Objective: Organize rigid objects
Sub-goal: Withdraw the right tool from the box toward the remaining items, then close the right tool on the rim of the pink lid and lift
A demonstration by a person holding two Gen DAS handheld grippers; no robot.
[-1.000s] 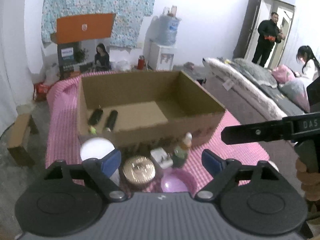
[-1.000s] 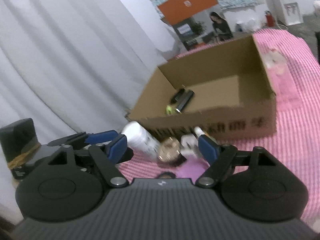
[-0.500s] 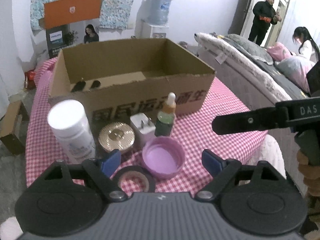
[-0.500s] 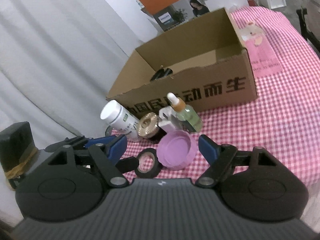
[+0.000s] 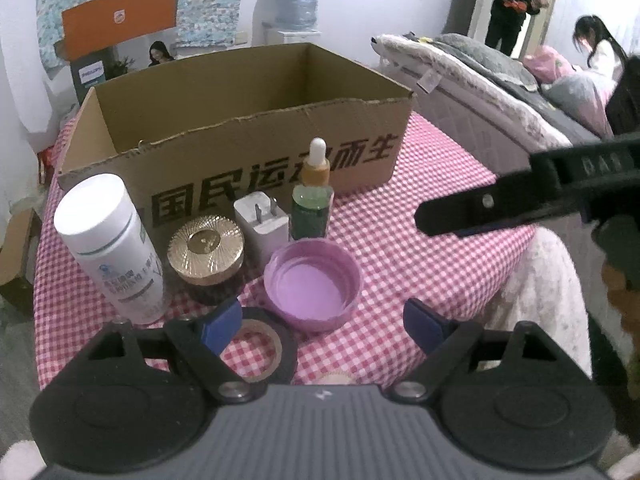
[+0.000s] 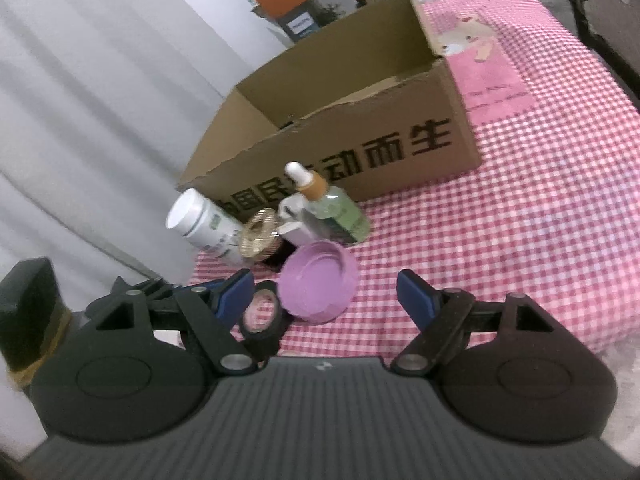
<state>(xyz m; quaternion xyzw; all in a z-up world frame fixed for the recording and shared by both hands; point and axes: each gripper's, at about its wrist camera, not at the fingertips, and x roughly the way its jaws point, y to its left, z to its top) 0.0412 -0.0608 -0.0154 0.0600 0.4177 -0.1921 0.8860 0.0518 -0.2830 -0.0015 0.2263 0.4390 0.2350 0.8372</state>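
Observation:
An open cardboard box (image 5: 248,152) stands on the pink checked table (image 5: 420,264). In front of it stand a white bottle (image 5: 112,248), a gold-lidded jar (image 5: 206,250), a white charger plug (image 5: 262,220), a green dropper bottle (image 5: 314,200), a purple lid (image 5: 312,282) and a black tape roll (image 5: 256,344). My left gripper (image 5: 324,322) is open and empty, low over the tape roll and purple lid. My right gripper (image 6: 326,294) is open and empty, just before the purple lid (image 6: 318,282) and tape roll (image 6: 262,320). The right gripper's arm shows in the left wrist view (image 5: 520,196).
A bed with grey and pink bedding (image 5: 500,80) lies right of the table. Two people (image 5: 516,4) stand at the far doorway. A water dispenser (image 5: 296,12) and an orange box (image 5: 120,28) are at the back wall. A white curtain (image 6: 100,100) hangs on the left.
Both grippers have drawn back and dropped lower toward the table's near edge. The objects in front of the box now show fully, and the box's inside has dropped out of sight.

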